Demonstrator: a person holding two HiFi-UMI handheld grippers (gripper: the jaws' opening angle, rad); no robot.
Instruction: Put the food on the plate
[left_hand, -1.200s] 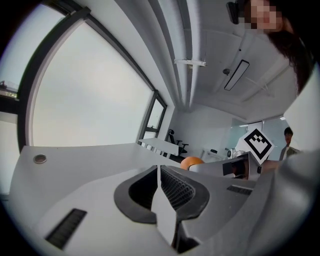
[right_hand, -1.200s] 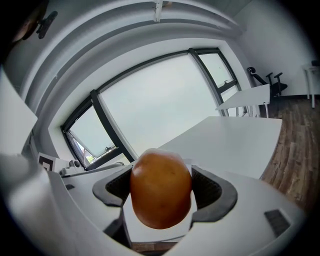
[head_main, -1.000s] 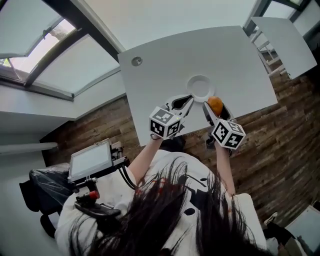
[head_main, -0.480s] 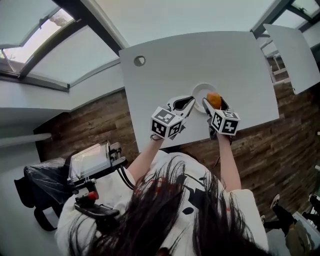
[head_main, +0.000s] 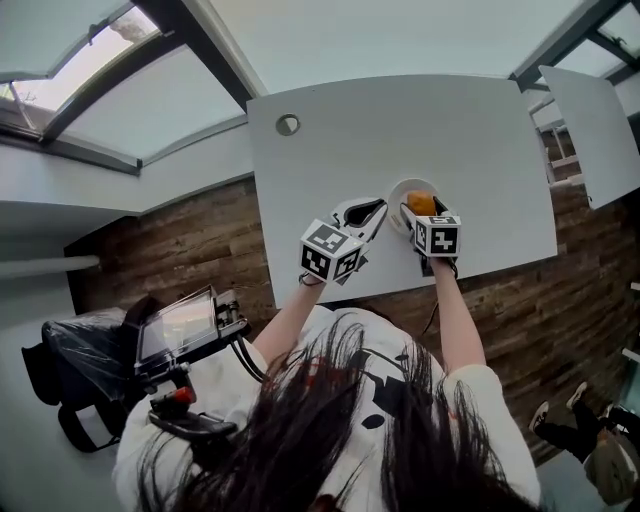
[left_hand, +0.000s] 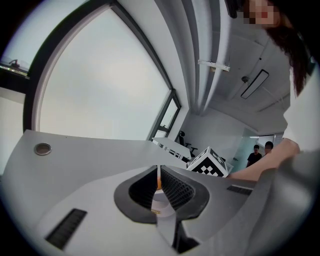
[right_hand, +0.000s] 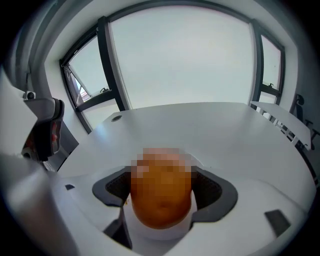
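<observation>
Your right tongs (right_hand: 161, 186) are clamped on the food (right_hand: 161, 200), a smooth, round, orange piece. It is pinched from both sides by the dark ribbed pads (right_hand: 212, 190) and fills the gap between them. In the head view the food (head_main: 421, 203) sits just beyond the right tongs' marker cube (head_main: 437, 236), over the near side of the plate (head_main: 396, 194). The plate is small, round and white with a shallow rim. Whether the food touches it cannot be told.

Your left tongs (left_hand: 159, 184) are drawn together to a thin slit with nothing gripped between their ribbed pads. In the head view the left tongs (head_main: 365, 213) lie just beside the plate's left edge. Both tongs are above the table (head_main: 470, 130), a smooth, matte white top with a round metal-ringed hole (head_main: 288, 124) near its far left corner.
</observation>
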